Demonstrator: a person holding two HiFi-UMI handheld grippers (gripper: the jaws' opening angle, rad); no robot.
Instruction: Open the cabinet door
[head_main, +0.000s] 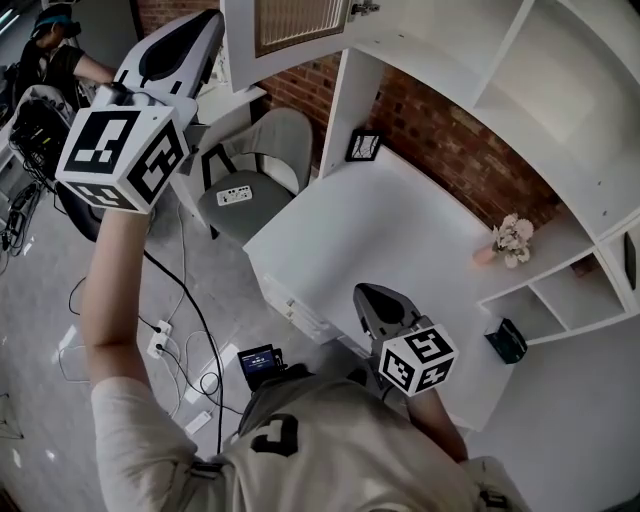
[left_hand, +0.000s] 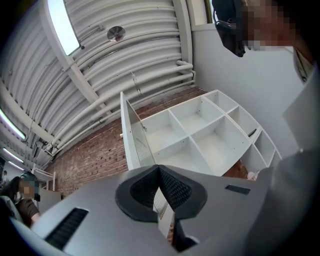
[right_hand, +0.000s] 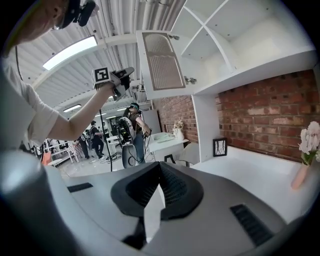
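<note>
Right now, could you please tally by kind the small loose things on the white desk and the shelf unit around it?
Black picture frame: 1
Pink vase of white flowers: 1
Dark box: 1
Total: 3

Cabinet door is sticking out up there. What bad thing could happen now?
1. The cabinet door hangs open close to the raised left gripper, jaws shut and empty; a careless swing could bang its edge.
2. The right gripper, also shut, sits low over the desk; a wide sweep might tip the flower vase.
</note>
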